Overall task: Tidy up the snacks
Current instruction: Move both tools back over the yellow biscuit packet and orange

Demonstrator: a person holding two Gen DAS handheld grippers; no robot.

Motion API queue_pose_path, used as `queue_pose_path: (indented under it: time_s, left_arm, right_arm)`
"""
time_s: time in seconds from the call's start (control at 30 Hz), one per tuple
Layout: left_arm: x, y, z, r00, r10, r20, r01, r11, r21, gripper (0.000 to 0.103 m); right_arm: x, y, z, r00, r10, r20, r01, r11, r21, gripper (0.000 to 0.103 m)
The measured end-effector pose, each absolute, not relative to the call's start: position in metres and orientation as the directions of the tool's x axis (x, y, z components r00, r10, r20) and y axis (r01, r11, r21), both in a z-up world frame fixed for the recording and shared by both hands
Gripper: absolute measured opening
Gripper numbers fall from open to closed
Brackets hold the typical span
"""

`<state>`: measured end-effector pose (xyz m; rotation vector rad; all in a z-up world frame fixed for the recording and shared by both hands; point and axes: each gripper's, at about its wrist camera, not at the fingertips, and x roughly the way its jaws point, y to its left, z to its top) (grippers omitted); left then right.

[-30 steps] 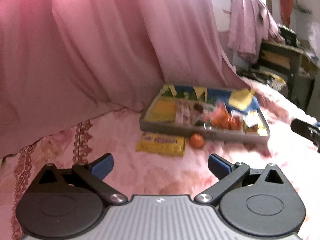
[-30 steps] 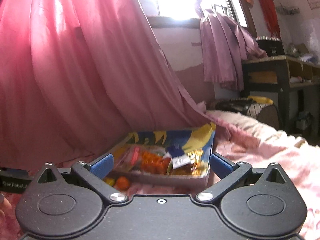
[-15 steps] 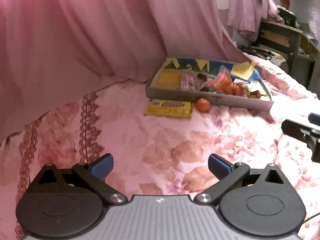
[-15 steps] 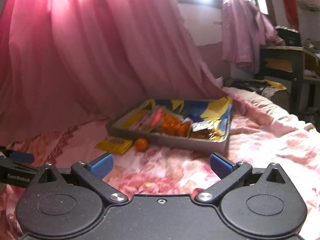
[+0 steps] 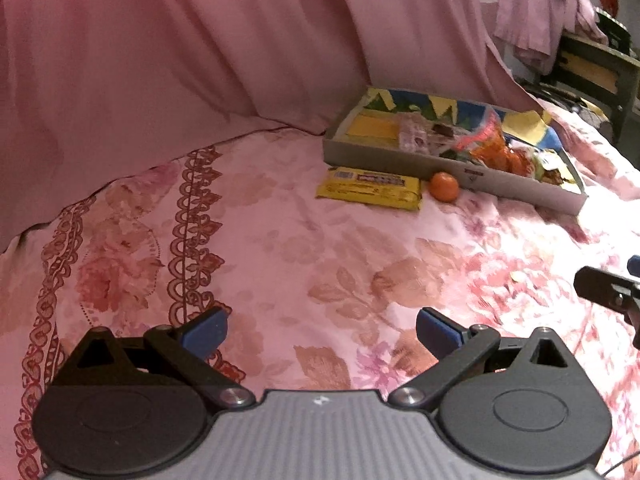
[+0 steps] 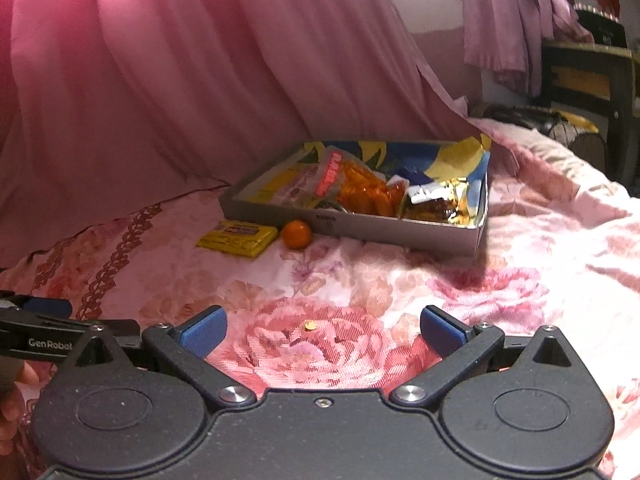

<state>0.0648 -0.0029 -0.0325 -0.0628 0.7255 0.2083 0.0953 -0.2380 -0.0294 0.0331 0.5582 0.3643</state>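
Both ours empty, left gripper point(image 5: 320, 330) and right gripper point(image 6: 323, 330) spread wide; orange point(image 6: 296, 234) and yellow packet point(image 6: 238, 238) lie at 11 o'clock against the tray point(image 6: 384, 232), so approach low, pinch the orange centred.

Pink floral bedspread point(image 5: 320, 264) with a dark red scroll border, pink curtain point(image 5: 200, 48) behind. Grey tray point(image 6: 400, 232) lined in blue and yellow, a yellow packet point(image 6: 238, 238) and an orange fruit point(image 6: 296, 234) beside it. Both grippers' fingertips point(image 5: 204, 330) are blue on black.

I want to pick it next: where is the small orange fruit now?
In both views the orange fruit lies on the bedspread, between the yellow packet and the box's front wall.
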Motion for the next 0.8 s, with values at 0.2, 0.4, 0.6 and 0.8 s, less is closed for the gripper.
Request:
queue_pose_path:
  time_s: [0.2,0.4,0.6,0.8]
  left_arm:
    - [0.073,-0.002,-0.035,0.724,0.178,-0.667,-0.222,0.975,0.018,0.103]
    - [0.09,0.008,-0.035,0.718,0.183,-0.671,-0.224,0.974,0.026,0.103]
    - [0.126,0.016,-0.029,0.737,0.168,-0.655,-0.139,0.986,0.096,0.103]
    - [0.171,0.017,-0.025,0.75,0.13,-0.648,-0.083,0.991,0.103,0.103]
  right_arm:
    - [0.11,-0.238,-0.032,0.78,0.353,-0.518,-0.333,0.933,0.135,0.102]
    - [0.137,-0.229,-0.026,0.789,0.38,-0.484,-0.387,0.918,0.09,0.102]
    - [0.17,-0.217,-0.03,0.776,0.433,-0.459,-0.451,0.889,0.077,0.102]
    - [0.206,-0.203,-0.045,0.752,0.445,-0.486,-0.484,0.874,0.052,0.102]
